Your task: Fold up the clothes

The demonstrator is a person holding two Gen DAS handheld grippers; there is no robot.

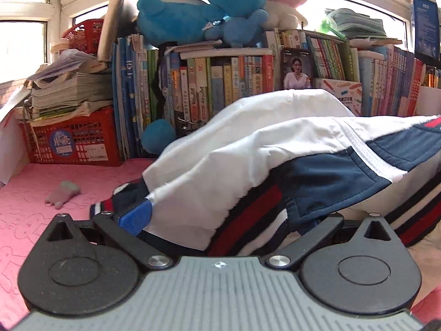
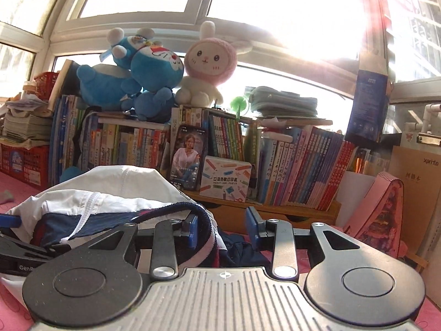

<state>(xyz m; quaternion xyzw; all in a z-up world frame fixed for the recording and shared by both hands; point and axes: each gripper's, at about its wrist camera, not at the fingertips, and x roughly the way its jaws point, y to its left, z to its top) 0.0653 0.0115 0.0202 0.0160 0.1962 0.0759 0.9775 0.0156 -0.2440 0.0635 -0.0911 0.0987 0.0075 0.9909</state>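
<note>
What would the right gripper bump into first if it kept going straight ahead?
Probably the low wooden shelf holding the row of colourful books, straight ahead of the right gripper. The white and navy jacket sits beside its left finger. Depth is hard to judge.

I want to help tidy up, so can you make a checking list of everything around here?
Surface: pink patterned cover.
Job's things: white, navy and red jacket, bunched up and draped over both claws.
Clutter: small grey-pink glove lying apart from the jacket.
Grippers: left claw buried under the jacket, grip hidden; right claw jaws partly apart, striped hem against one pad, grip unclear.
Cables: none certain; a black strap hangs over the books.
Surroundings: rows of books, blue plush toys, pink bunny plush, red basket, phone, bright window.
</note>
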